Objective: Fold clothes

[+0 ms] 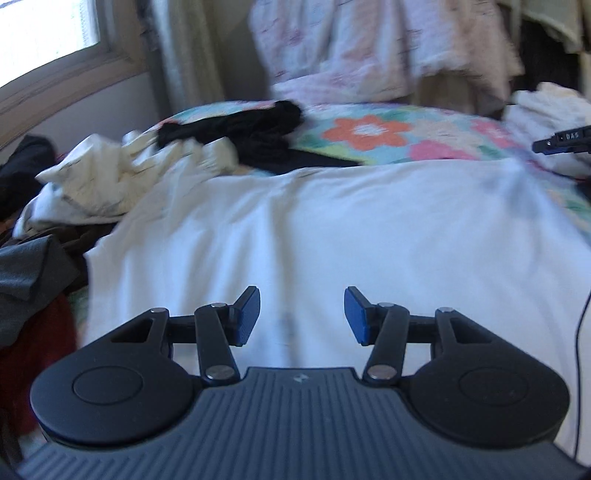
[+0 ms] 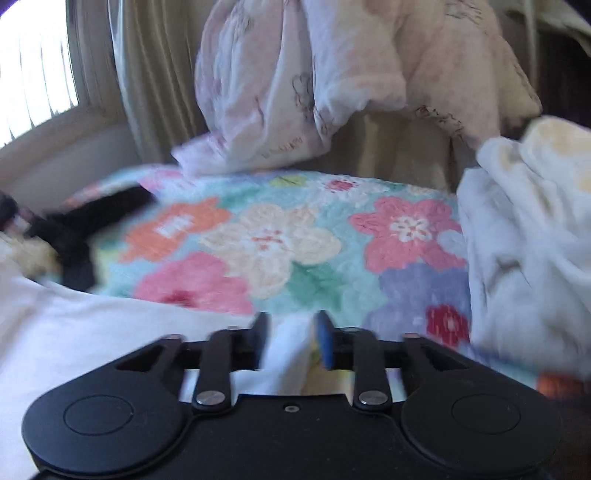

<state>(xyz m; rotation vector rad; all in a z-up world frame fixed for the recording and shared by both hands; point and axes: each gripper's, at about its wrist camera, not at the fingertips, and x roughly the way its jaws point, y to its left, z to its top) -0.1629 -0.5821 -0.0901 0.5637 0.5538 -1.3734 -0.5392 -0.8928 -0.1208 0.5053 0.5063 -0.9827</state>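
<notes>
From the left wrist view I see the white garment point(image 1: 332, 229) spread flat across the bed, filling the centre of the frame from 9 to 3 o'clock. My left claw point(image 1: 301, 316) hovers over its near part with jaws moderately apart and nothing between the blue pads point(image 1: 248, 317).

In the right wrist view my right claw point(image 2: 291, 341) is narrowed on a raised fold of the white garment point(image 2: 290, 354); the cloth stands between the pads, and blur prevents me from confirming firm contact.

Surrounding items, left wrist view:
- A crumpled cream garment point(image 1: 110, 184) lies at 10 o'clock, touching the white garment's edge.
- A black garment point(image 1: 255, 129) lies at 11 o'clock, partly on the cream one.
- Dark grey and red clothes point(image 1: 33, 280) are heaped at 9 o'clock.
- The right claw's tip point(image 1: 561, 142) enters at 2 o'clock, in front of a pale cloth pile point(image 1: 546, 110).
- A thin black cable point(image 1: 580, 350) runs down the edge at 4 o'clock.

In the right wrist view a white bundle point(image 2: 528, 240) crowds 3 o'clock, just beside the right claw.

The bed carries a floral quilt point(image 2: 295, 240). A pale printed duvet point(image 2: 314, 74) is heaped at 12 o'clock. A curtain point(image 2: 147, 74) and a bright window point(image 1: 44, 29) stand at 10 to 11 o'clock.
</notes>
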